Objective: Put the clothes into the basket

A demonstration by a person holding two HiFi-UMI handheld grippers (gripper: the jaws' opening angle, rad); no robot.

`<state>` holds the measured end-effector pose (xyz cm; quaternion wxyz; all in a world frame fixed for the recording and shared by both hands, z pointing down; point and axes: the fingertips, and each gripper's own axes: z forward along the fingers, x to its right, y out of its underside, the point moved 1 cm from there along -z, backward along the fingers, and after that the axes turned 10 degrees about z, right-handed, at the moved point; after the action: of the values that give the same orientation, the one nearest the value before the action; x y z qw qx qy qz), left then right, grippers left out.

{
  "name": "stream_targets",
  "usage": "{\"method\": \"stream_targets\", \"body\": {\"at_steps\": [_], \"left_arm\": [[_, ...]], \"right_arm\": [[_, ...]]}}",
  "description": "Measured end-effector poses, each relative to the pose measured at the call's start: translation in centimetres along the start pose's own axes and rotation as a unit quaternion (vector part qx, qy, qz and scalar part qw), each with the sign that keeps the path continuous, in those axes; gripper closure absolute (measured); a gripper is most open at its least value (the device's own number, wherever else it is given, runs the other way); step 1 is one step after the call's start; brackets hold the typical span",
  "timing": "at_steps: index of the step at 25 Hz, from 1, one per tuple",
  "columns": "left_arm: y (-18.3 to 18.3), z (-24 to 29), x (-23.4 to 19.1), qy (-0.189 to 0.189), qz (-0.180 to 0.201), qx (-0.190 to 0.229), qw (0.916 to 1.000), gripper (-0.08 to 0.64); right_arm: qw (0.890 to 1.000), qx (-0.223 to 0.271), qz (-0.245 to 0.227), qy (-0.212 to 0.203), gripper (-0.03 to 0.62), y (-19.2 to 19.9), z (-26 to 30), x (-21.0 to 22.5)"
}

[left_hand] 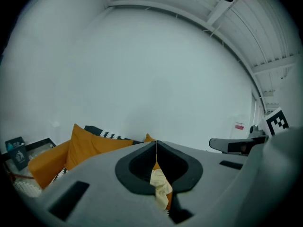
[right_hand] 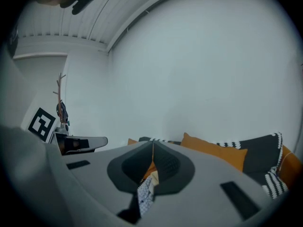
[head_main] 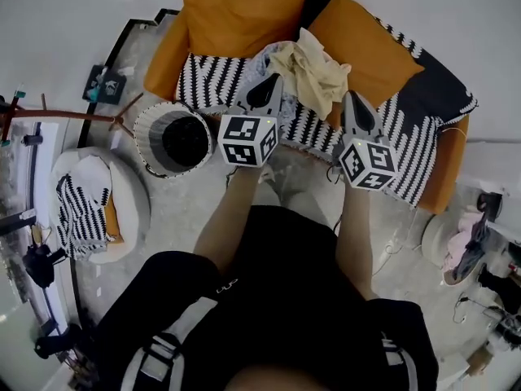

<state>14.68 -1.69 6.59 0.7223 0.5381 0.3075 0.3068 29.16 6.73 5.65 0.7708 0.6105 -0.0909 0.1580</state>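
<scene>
A person in black stands facing a sofa [head_main: 210, 80] with a black-and-white patterned seat and two orange cushions [head_main: 240, 19] against its back. A heap of clothes [head_main: 308, 68], cream on top with a checked piece under it, lies on the seat between them. Both arms are stretched out. The left gripper [head_main: 272, 80] has its tip at the heap's left edge, and the right gripper [head_main: 351, 96] has its tip just beside the lower right edge. Whether either touches I cannot tell. A striped basket [head_main: 146, 133] stands on the floor beside the sofa's left end.
</scene>
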Motion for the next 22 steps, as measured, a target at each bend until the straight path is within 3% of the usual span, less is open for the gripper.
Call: {"method": "stream_targets", "body": {"at_steps": [6, 12, 17, 22], "left_arm": [[4.7, 3.6, -1.0, 0.003, -0.024, -0.062, 0.9978, 0.551], [8.4, 7.3, -1.1, 0.009, -0.013, -0.111, 0.9936, 0.551], [11.5, 11.5, -2.5, -0.027, -0.038, -0.118, 0.9919, 0.551], [15.7, 15.6, -2.8, -0.019, -0.031, -0.13, 0.9908, 0.55]], "right_arm": [[0.998, -0.05, 0.029, 0.025, 0.58, 3.5, 2.1, 4.3], [0.993, -0.082, 0.079, 0.023, 0.58, 8.0, 6.2, 7.9], [0.991, -0.11, 0.081, 0.008, 0.58, 11.5, 9.2, 10.1], [0.987, -0.144, 0.069, -0.002, 0.58, 15.8, 11.1, 12.8]]}}
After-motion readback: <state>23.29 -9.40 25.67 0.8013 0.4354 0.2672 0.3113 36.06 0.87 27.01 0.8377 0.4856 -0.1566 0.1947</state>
